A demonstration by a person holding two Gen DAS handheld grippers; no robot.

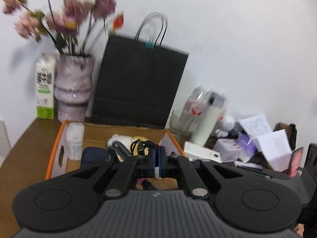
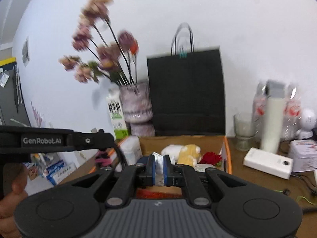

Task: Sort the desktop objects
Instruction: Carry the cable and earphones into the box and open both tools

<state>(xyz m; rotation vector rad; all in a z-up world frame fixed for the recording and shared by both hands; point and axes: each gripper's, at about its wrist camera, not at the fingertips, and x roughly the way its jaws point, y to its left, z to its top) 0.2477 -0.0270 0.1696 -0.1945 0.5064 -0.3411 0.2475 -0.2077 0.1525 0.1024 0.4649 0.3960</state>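
Observation:
An open cardboard box with orange edges [image 1: 57, 138] [image 2: 227, 152] stands on the brown desk. It holds a plush toy [image 2: 188, 153], a red flower [image 2: 211, 157], a braided cable [image 1: 120, 150] and a clear plastic container [image 1: 74, 138]. My left gripper [image 1: 157, 163] is over the box with its blue pads almost together; nothing shows between them. It also shows from the side in the right wrist view [image 2: 103, 156]. My right gripper [image 2: 159, 169] is over the box, shut on a crumpled white tissue [image 2: 159, 163].
A black paper bag [image 2: 186, 93], a vase of flowers [image 1: 73, 87] and a milk carton [image 1: 45, 87] stand behind the box. To its right are a glass [image 2: 244, 130], a white bottle [image 2: 272, 123], a white power bank [image 2: 267, 162], a tin [image 2: 304, 154] and papers [image 1: 273, 146].

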